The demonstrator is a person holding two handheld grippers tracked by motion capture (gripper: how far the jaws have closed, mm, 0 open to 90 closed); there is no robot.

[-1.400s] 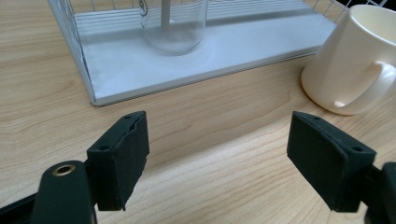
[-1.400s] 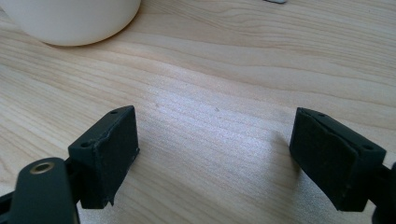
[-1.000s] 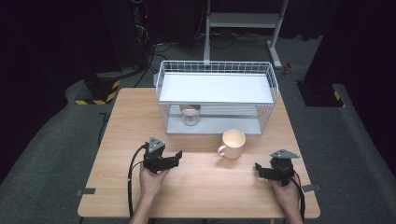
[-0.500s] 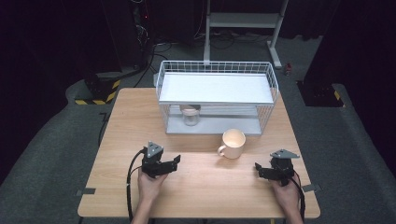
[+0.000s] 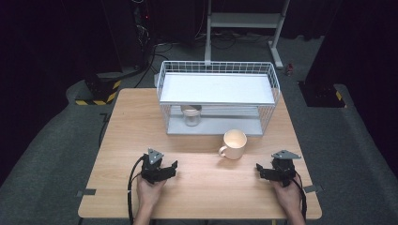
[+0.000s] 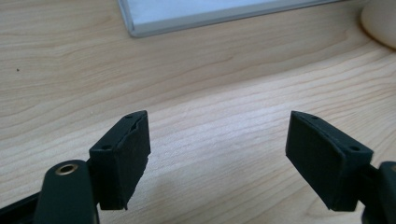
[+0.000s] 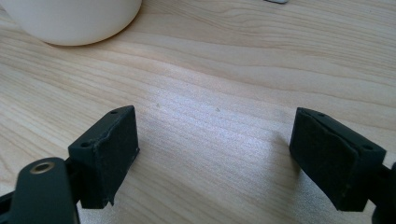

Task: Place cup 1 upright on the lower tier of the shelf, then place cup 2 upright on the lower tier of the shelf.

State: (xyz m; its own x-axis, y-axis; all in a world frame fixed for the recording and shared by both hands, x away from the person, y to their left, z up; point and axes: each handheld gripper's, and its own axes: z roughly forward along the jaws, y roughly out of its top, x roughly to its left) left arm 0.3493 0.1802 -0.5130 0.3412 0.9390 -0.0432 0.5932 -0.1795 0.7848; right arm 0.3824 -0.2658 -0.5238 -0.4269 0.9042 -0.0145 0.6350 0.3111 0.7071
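Note:
A cream mug (image 5: 233,143) stands on the wooden table (image 5: 141,126), its handle turned to the near left. Behind it is a white wire rack (image 5: 218,89) with a flat white shelf; a small glass jar (image 5: 191,115) stands on the rack's lower tray, under that shelf. My left gripper (image 5: 169,170) rests near the front edge at the left, open and empty. My right gripper (image 5: 261,172) is open at the front right, also empty. The left gripper view has its jaws (image 6: 217,158) wide apart over bare wood, and so does the right gripper view (image 7: 215,158), with the mug (image 7: 70,18) just ahead.
The rack's tray corner (image 6: 187,16) and the mug's edge (image 6: 380,21) lie beyond the left jaws. Grey floor surrounds the table, with a metal stand (image 5: 244,21) and a yellow-black striped block (image 5: 96,96) behind it.
The left gripper has slid a little toward the table's front edge. The right gripper, the mug and the rack have stayed put.

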